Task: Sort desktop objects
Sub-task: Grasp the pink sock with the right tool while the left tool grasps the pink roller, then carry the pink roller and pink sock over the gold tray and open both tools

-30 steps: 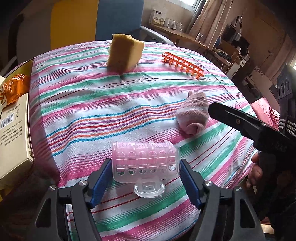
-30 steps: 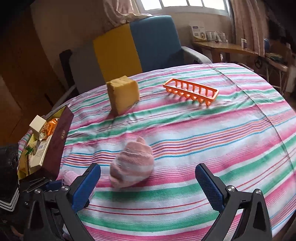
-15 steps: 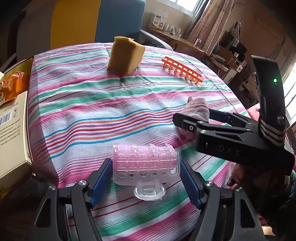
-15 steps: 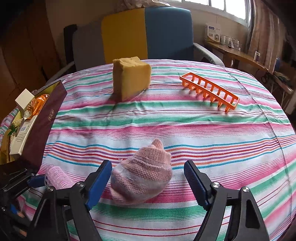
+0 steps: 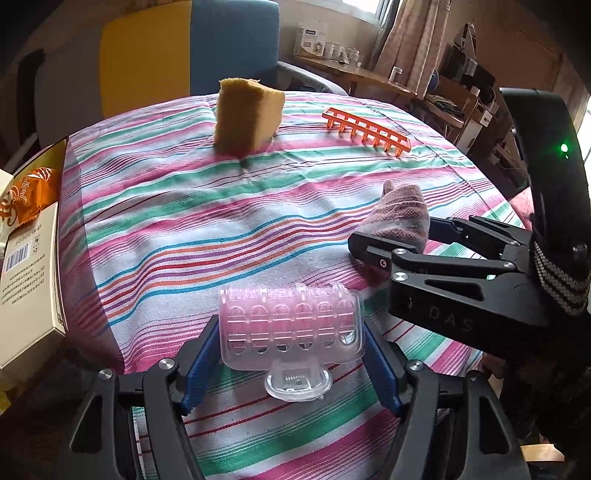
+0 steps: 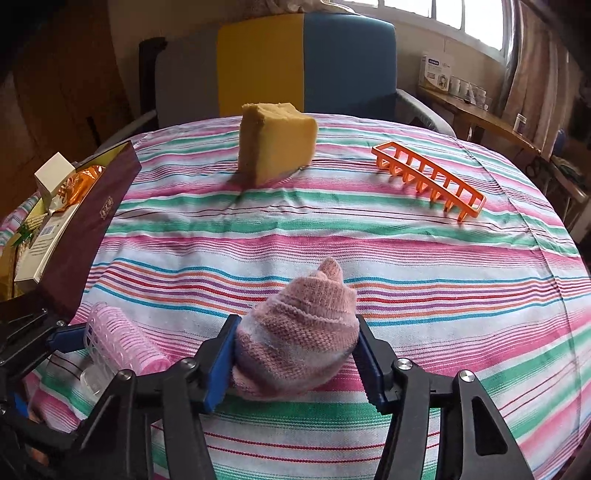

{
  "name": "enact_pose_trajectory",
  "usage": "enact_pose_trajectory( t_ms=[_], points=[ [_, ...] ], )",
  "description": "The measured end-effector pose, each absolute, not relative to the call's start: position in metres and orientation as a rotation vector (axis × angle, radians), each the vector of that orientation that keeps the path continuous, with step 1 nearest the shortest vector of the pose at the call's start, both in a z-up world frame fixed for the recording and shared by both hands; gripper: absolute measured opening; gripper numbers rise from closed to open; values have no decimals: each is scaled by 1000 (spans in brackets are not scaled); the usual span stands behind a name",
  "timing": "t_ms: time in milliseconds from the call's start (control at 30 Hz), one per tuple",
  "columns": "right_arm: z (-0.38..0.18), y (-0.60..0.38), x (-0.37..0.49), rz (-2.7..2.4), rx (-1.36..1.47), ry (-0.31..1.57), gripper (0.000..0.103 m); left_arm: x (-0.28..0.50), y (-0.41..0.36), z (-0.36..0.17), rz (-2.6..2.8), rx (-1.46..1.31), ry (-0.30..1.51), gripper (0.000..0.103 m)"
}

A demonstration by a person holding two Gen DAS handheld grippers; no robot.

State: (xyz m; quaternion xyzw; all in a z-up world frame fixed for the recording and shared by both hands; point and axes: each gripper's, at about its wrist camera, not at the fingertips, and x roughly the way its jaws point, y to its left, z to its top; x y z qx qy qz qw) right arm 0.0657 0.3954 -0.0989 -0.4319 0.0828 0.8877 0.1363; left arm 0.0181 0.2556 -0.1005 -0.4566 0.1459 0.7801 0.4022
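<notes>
while both claws grip, status reads:
left gripper [image 5: 290,354]: pads clamped on pink hair roller [image 5: 290,326], near edge.
right gripper [image 6: 295,363]: jaws just closing, pads against rolled sock [image 6: 297,338], near centre.
step: pickup.
next: lift both toward box [image 6: 92,218], far left.

"DAS" on right tongs [image 5: 391,236]

Soft daylight from windows [image 6: 476,22] behind lights the striped tablecloth [image 6: 406,258] evenly, with faint shadows, dark vignetted corners, strong fisheye bending at edges, and sharp focus throughout.
</notes>
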Motion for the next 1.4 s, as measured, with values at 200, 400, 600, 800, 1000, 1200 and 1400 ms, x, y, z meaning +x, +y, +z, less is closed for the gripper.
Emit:
enact_pose_trajectory(
  t_ms=[200,400,600,800,1000,1200,1400],
  points=[
    [-98,391,73,2573,-1247,266,58,18,247,-94,2030,-1156,364,72],
    [-95,385,80,2571,-1263,306,58,21,228,-67,2138,-1104,372,72],
    [-79,363,80,2624,-1250,286,58,19,198,-36,2272,-1061,357,72],
    [-56,327,63,2730,-1244,247,58,7,157,-12,2402,-1049,321,72],
    [-34,282,30,2855,-1244,178,58,-5,118,6,2516,-1040,276,72],
    [-20,244,-2,2941,-1244,143,58,-21,87,16,2591,-1034,239,72],
    [-18,221,-28,2978,-1264,117,58,-34,66,20,2638,-1033,212,72]
  ],
)
